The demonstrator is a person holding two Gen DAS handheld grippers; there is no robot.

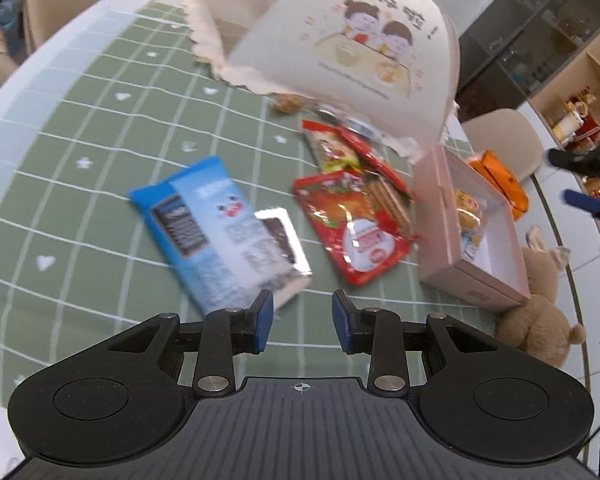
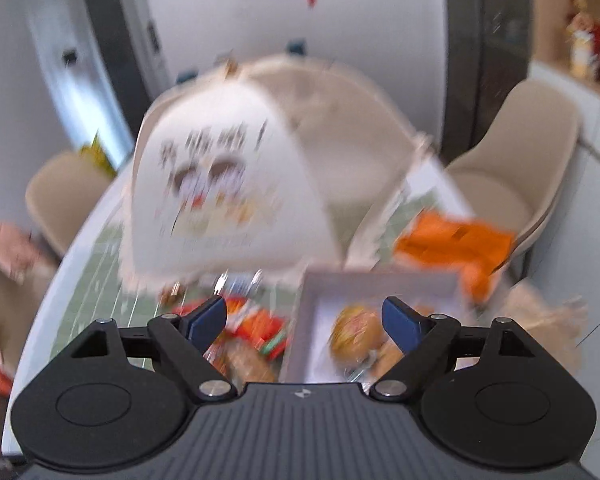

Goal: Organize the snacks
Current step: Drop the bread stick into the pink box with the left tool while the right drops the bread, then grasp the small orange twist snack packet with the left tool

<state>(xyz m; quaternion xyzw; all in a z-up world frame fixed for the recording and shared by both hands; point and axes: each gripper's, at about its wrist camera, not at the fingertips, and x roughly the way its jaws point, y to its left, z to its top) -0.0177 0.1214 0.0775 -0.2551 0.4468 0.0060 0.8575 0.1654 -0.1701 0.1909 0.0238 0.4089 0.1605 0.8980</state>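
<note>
The left gripper (image 1: 302, 320) hangs narrowly parted and empty above the green gridded surface (image 1: 100, 152), the blue snack packet (image 1: 216, 228) just beyond. The right gripper (image 2: 304, 322) is spread wide, holding nothing, above the pink box (image 2: 380, 284) containing wrapped snacks (image 2: 354, 336), with red packets (image 2: 260, 324) beside it.

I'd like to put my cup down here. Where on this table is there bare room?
Bare green mat lies left of the blue packet, out to the table's white edge. It is crowded on the right: red packets sit against the pink box, under the food cover.
</note>
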